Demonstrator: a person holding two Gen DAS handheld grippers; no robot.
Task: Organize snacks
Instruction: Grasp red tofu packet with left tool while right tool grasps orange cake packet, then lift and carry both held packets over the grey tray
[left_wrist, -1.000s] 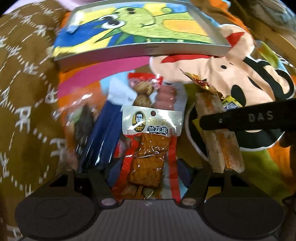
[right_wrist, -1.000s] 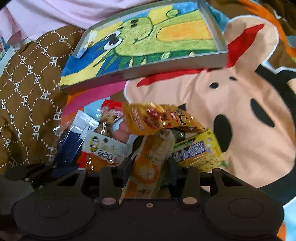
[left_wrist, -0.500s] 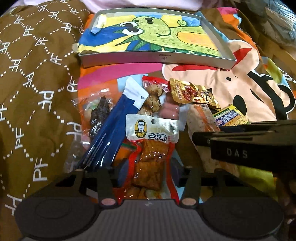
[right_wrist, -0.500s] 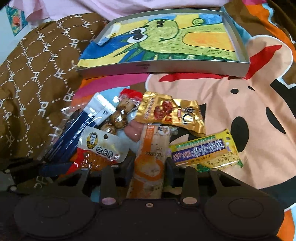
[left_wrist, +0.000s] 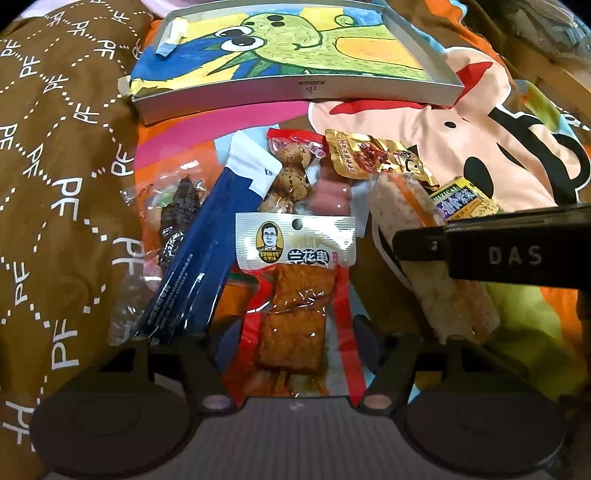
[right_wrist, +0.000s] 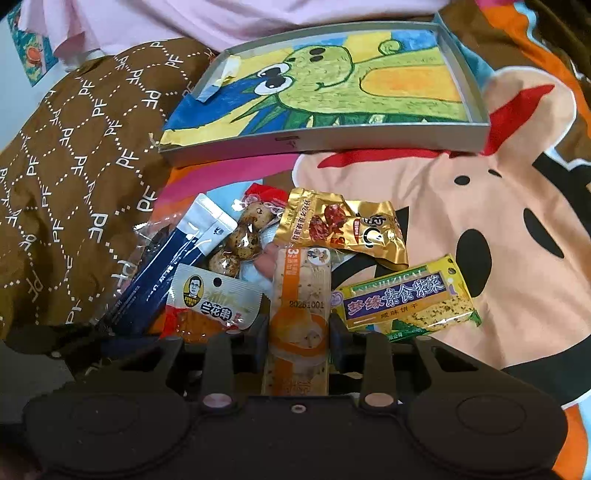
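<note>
My left gripper (left_wrist: 295, 332) is shut on a red tofu snack packet (left_wrist: 295, 295) with a white header. In the right wrist view this packet (right_wrist: 210, 310) lies at the left of the pile. My right gripper (right_wrist: 297, 328) is shut on an orange speckled bar packet (right_wrist: 299, 302). The left wrist view shows that bar (left_wrist: 436, 269) under the right gripper's black body marked DAS (left_wrist: 513, 254). Beyond the pile stands a grey tray (right_wrist: 325, 138) with a green dinosaur drawing inside, also in the left wrist view (left_wrist: 295, 86).
A pile of loose snacks lies on a cartoon bedspread (right_wrist: 480, 221): a gold packet (right_wrist: 343, 225), a yellow-green cracker packet (right_wrist: 406, 299), blue stick packets (right_wrist: 177, 258), a quail egg packet (right_wrist: 240, 236) and a clear bag with a dark snack (left_wrist: 177, 210). A brown patterned cushion (left_wrist: 55, 184) rises at the left.
Both grippers have drawn back from the tray, each still holding its packet. More of the pile and the whole tray now show.
</note>
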